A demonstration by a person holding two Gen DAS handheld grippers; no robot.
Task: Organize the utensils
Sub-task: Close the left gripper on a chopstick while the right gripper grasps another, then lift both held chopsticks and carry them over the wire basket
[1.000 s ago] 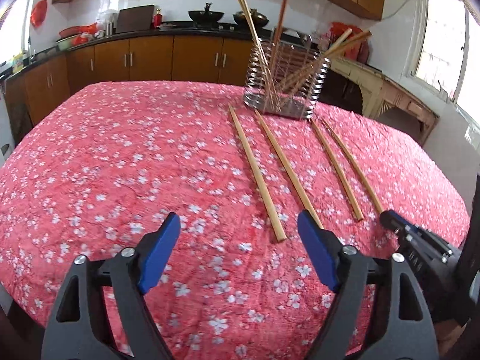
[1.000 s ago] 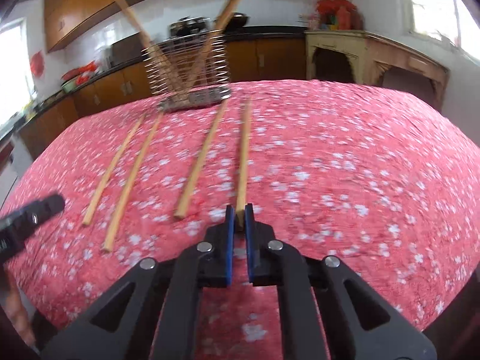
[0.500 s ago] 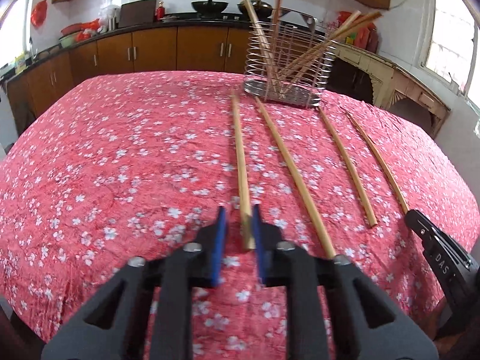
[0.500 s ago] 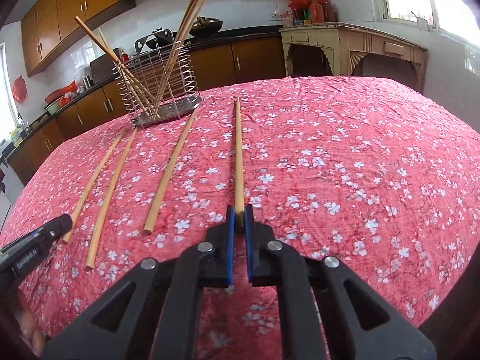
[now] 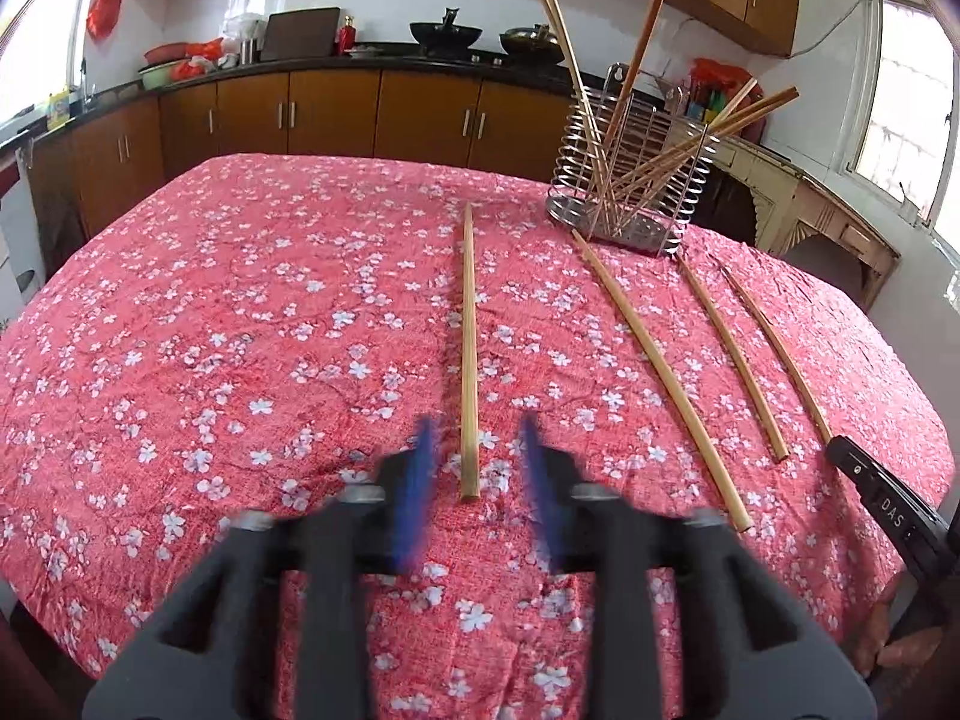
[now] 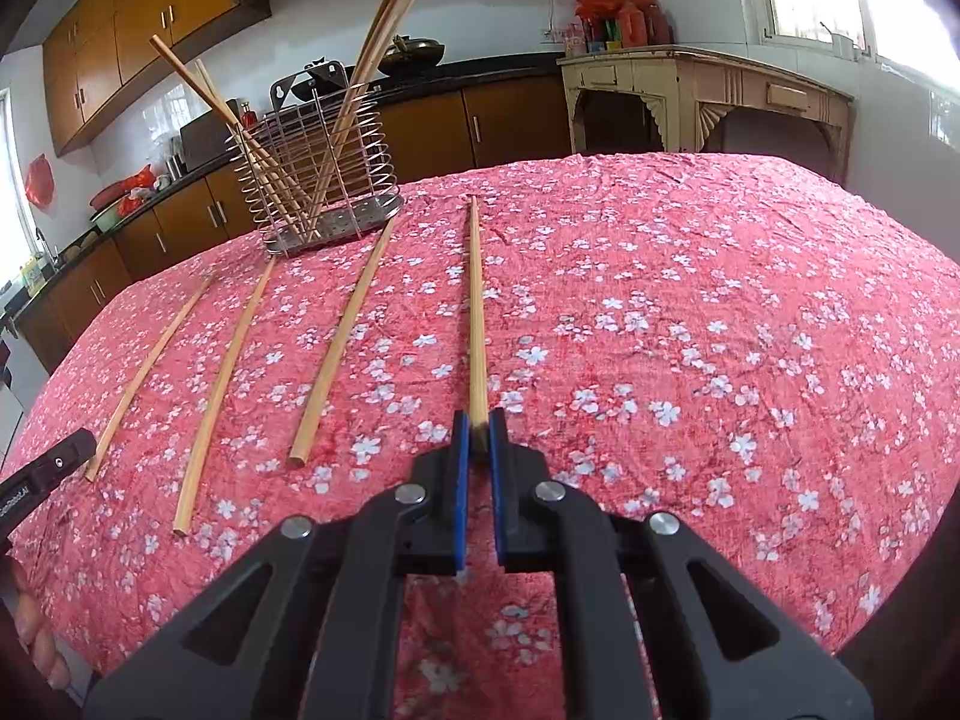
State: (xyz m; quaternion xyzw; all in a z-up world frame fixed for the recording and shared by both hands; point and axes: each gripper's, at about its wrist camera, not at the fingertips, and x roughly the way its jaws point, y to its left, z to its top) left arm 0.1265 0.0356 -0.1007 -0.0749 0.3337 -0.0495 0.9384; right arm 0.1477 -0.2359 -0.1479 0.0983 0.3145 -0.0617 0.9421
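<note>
Several wooden chopsticks lie on the red floral tablecloth (image 5: pixel 240 312). My left gripper (image 5: pixel 474 450) is open and blurred, its blue pads either side of the near end of the leftmost chopstick (image 5: pixel 468 348), which lies flat. My right gripper (image 6: pixel 478 426) is shut on the near end of the rightmost chopstick (image 6: pixel 475 312). A wire utensil holder (image 5: pixel 630 180) with several chopsticks standing in it sits at the far side of the table; it also shows in the right wrist view (image 6: pixel 318 186). Two more chopsticks (image 6: pixel 225 378) (image 6: pixel 345 336) lie between the grippers.
Brown kitchen cabinets (image 5: pixel 288 114) and a dark counter with pots run behind the table. A cream wooden side table (image 6: pixel 708 96) stands at the right by a window. The tablecloth's front edge drops away below both grippers.
My left gripper, nearly closed around the leftmost chopstick half a second ago, has opened wider and drawn back slightly. My right gripper stays shut on its chopstick, tilted up slightly.
</note>
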